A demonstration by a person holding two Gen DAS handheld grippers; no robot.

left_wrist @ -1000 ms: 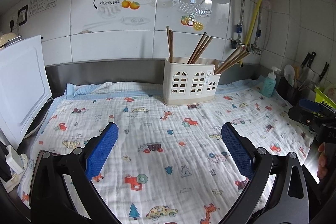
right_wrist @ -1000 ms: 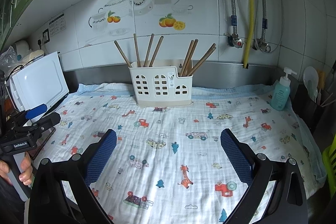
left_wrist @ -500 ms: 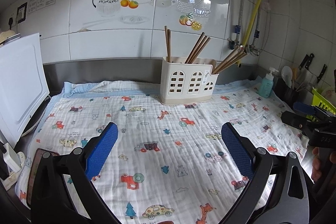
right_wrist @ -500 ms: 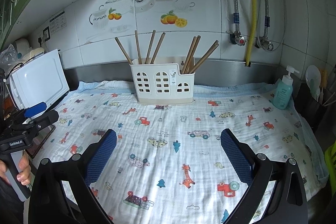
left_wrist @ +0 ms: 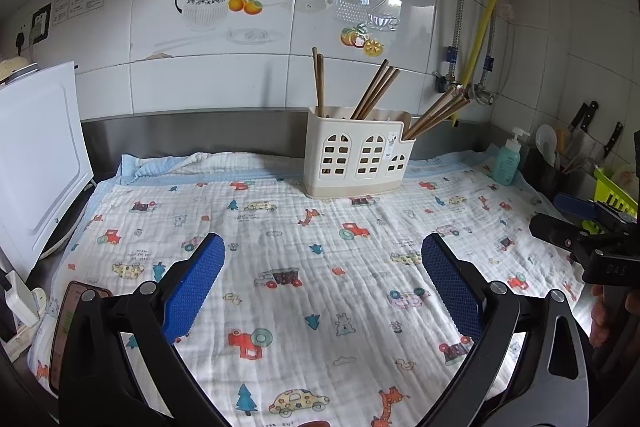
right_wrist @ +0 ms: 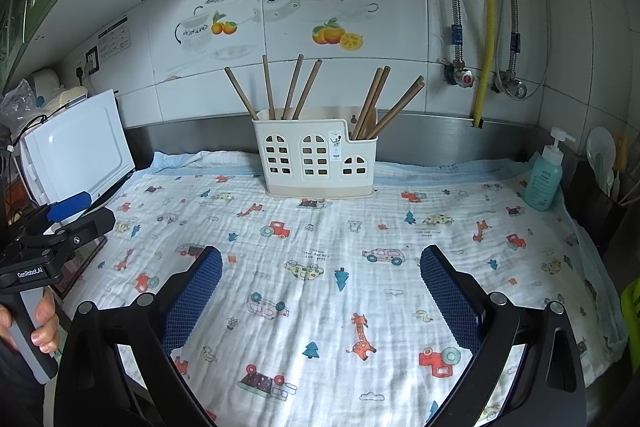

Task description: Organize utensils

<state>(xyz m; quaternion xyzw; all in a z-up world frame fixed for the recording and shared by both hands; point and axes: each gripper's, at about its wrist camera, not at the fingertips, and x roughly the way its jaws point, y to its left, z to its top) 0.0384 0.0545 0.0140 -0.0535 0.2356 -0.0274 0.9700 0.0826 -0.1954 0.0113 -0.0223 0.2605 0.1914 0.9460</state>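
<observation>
Chopsticks (right_wrist: 304, 89): upright or leaning in the caddy, long axes rising up and outward; one cluster at its left end, one at its right.
Caddy (right_wrist: 316, 159): standing on the cloth at the counter's back edge, straight ahead of both tools and well apart from them.
Cloth (right_wrist: 320, 247): bare between tools and caddy, no loose utensil visible.
Right tool (right_wrist: 320, 293): spread wide, gripping nothing, nearly centred on the caddy.
Left tool (left_wrist: 322, 277): spread wide, gripping nothing, caddy ahead and slightly right.
Nearer tool: cannot tell; judged about equal.
</observation>
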